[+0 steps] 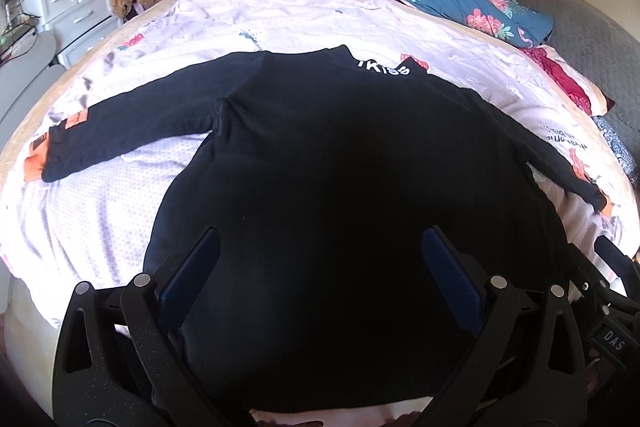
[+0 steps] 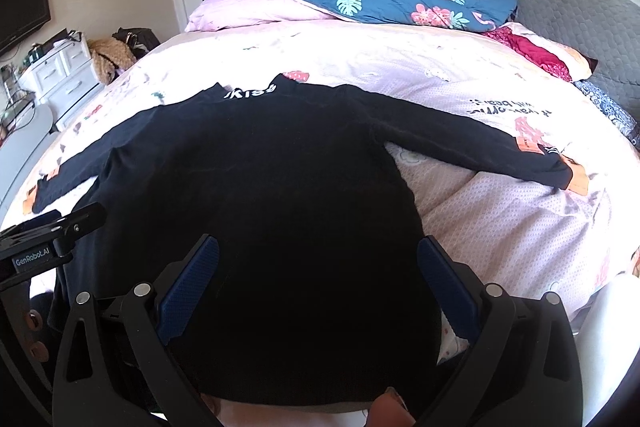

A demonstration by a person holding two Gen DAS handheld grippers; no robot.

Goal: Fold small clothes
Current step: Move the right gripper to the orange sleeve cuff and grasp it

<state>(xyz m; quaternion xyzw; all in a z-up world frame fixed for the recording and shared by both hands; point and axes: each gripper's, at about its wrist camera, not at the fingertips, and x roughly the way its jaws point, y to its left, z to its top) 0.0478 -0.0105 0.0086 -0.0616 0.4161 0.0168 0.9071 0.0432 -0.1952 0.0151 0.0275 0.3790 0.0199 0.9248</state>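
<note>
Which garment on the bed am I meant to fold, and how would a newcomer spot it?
Start at the big bed with the pale pink printed quilt. Spread flat across its near half, sleeves stretched out to both sides, lies the black long-sleeved top. Unlike the blue floral duvet heaped at the far edge, it is plain black, with white lettering at the collar and orange patches near the cuffs.

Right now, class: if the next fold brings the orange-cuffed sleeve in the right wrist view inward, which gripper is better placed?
Right. The right gripper hovers open over the hem beside that sleeve; the left gripper sits across the black top.
</note>
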